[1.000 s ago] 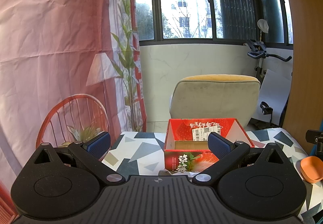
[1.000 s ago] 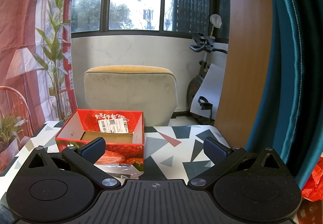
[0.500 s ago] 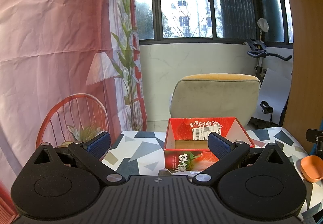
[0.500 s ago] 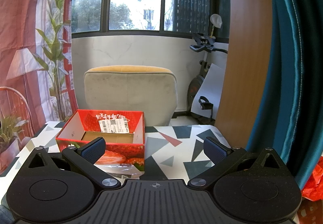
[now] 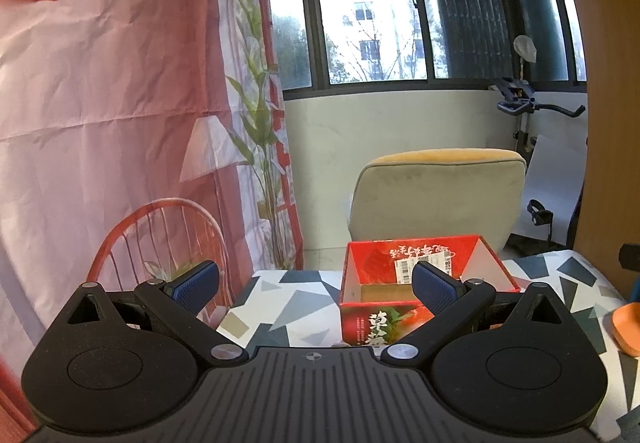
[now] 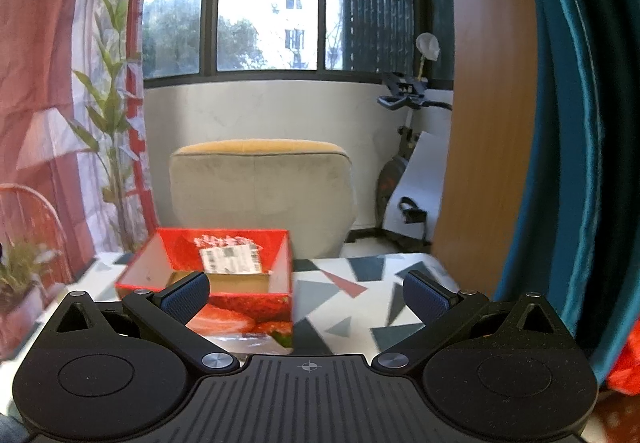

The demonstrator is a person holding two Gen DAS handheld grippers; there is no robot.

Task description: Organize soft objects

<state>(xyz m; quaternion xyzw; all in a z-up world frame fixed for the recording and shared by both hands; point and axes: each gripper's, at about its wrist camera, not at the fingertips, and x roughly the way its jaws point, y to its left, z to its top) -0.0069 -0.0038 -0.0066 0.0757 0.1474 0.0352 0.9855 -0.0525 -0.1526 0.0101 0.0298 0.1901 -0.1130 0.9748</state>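
An open red strawberry-print cardboard box [image 5: 376, 275] stands on the table with the triangle-pattern cloth [image 5: 296, 299]; its inside looks empty. It also shows in the right wrist view [image 6: 276, 271]. My left gripper [image 5: 316, 283] is open and empty, held above the table in front of the box. My right gripper [image 6: 306, 293] is open and empty, to the right of the box. An orange soft object [image 5: 626, 327] lies at the table's right edge. A clear plastic wrap [image 6: 244, 343] lies just in front of the box.
A beige armchair [image 5: 436, 195] stands behind the table. A pink printed backdrop [image 5: 100, 123] hangs on the left. A wooden panel [image 6: 488, 123] and teal curtain [image 6: 576, 123] are on the right, with a red bag [image 6: 626, 367] low beside them. An exercise bike [image 6: 404, 163] stands by the window.
The right gripper has shifted slightly, so the box sits a little further right and is blurred. The left view is almost unchanged. Both grippers stay open.
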